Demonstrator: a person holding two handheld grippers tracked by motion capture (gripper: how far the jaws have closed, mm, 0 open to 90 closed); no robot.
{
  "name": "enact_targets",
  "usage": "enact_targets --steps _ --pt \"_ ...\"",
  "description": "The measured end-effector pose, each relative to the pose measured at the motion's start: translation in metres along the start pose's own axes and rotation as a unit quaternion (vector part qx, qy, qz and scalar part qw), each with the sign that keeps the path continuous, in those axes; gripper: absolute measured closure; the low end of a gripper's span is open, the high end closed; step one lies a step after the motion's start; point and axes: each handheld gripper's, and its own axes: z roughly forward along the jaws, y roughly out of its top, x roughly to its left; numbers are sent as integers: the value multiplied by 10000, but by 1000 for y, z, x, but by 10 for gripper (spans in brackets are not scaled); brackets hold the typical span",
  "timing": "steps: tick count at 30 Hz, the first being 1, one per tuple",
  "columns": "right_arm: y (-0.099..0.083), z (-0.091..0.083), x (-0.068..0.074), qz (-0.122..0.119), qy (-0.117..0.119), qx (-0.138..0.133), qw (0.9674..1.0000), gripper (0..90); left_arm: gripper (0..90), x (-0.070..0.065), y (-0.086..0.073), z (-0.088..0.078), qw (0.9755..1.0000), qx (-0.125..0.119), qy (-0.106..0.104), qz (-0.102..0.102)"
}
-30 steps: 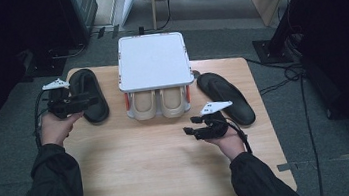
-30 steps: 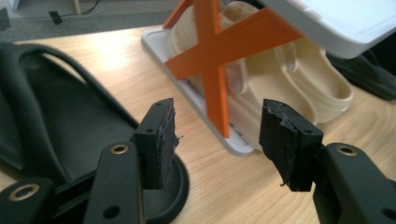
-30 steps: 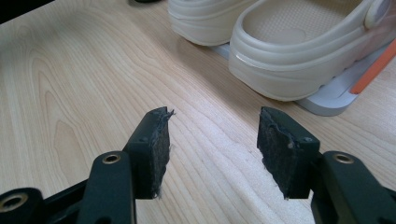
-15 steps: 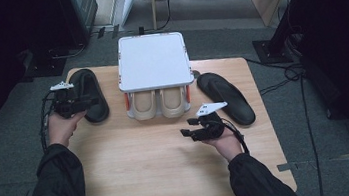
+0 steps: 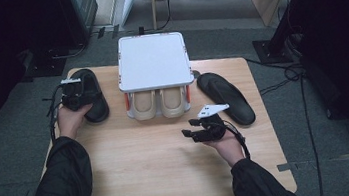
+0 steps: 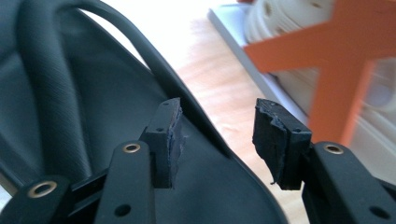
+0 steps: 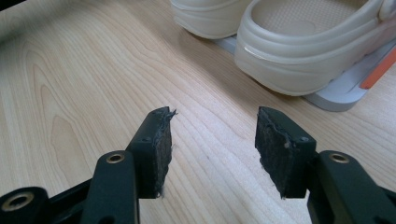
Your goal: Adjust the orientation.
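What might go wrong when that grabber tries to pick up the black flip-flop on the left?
The left hand-held gripper has just been closing over the edge of the black flip-flop, but its pads don't pinch it yet, so the thin sole may slip out. The flip-flop lies at the table's corner, so a nudge might push it off. The white shoe rack stands close beside it, so a swing could bump it.

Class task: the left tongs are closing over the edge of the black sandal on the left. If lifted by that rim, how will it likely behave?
The black sandal looks thin and flat, so probably light. Gripped at one rim by the left tongs, whose jaws have just been closing, it may droop. Its textured surface suggests little slipping.
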Motion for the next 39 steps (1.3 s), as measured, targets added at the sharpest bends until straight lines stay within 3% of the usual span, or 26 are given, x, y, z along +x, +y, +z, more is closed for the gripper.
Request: enact_targets --steps 1,4,13,18,27,39 --pt "-1 0 0 -7 -7 -8 10000 466 534 1 0 2 10000 -58 18 -32" --pt "-4 -2 3 -17 -34 1 10000 468 531 3 7 10 9996 256 -68 -91" --pt "-10 -5 5 19 -80 31 10000 470 535 4 10 29 9992 338 161 -104" --pt "-11 -6 6 27 -115 21 9999 470 610 6 9 32 9993 239 272 -118" --pt "-10 -4 5 -28 -125 38 9999 470 692 5 10 30 9990 364 155 -188" --pt "-2 3 7 -186 -28 89 9998 470 812 -19 -1 23 9986 488 -161 -82"
